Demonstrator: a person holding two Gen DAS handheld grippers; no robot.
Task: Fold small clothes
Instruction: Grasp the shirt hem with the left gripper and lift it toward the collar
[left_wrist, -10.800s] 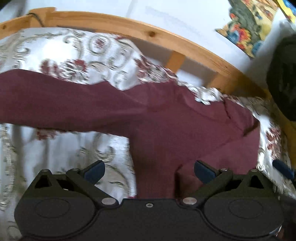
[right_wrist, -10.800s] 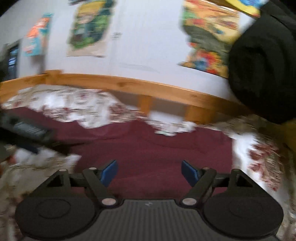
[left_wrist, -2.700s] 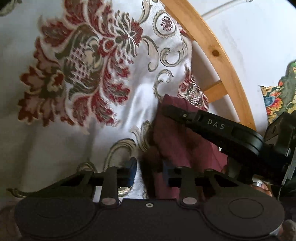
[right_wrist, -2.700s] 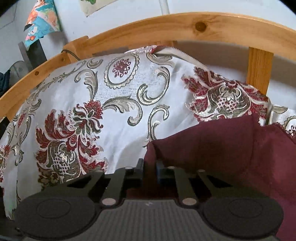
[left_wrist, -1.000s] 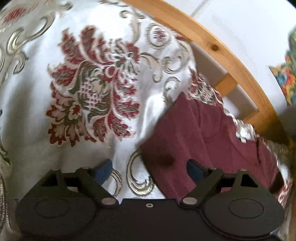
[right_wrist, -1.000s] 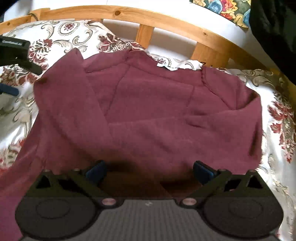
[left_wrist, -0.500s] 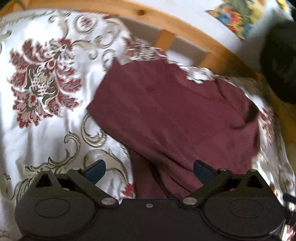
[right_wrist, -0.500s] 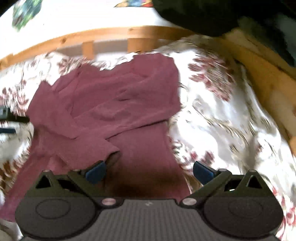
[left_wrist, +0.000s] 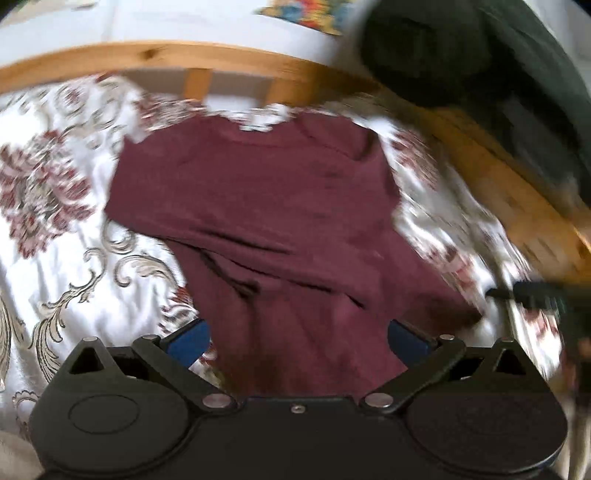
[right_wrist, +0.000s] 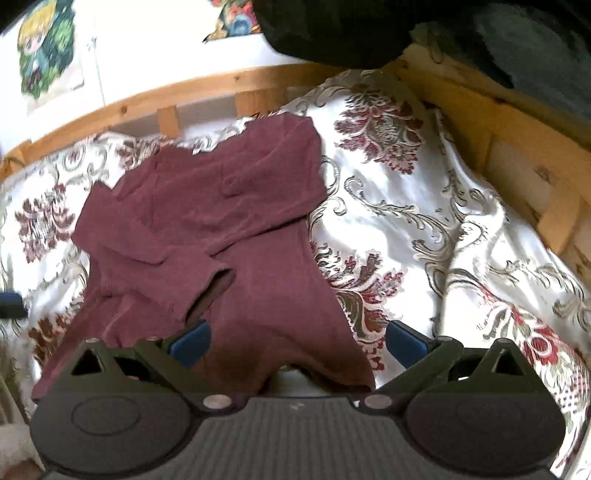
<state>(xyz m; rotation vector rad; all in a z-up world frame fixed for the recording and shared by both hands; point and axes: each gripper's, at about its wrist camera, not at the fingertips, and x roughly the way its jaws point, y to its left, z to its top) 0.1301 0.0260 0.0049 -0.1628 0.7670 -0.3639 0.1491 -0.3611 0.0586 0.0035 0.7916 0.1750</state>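
Observation:
A small maroon long-sleeved top (left_wrist: 266, 206) lies on the flowered bedspread (left_wrist: 55, 236), with both sleeves folded across its body. It also shows in the right wrist view (right_wrist: 221, 229), where a sleeve cuff (right_wrist: 210, 291) lies across the middle. My left gripper (left_wrist: 297, 338) is open and empty over the top's lower part. My right gripper (right_wrist: 297, 338) is open and empty over the lower hem. The right gripper's finger shows in the left wrist view (left_wrist: 535, 295) at the far right, blurred.
A wooden bed rail (left_wrist: 184, 59) runs along the far side and round the right (right_wrist: 517, 140). A dark bundle of cloth (right_wrist: 406, 26) sits on the rail at the upper right. Posters (right_wrist: 48, 51) hang on the white wall behind.
Both grippers let go of the left sleeve, opened and drew back. The sleeve now lies folded over the body. Both views have swung right, the right gripper more so.

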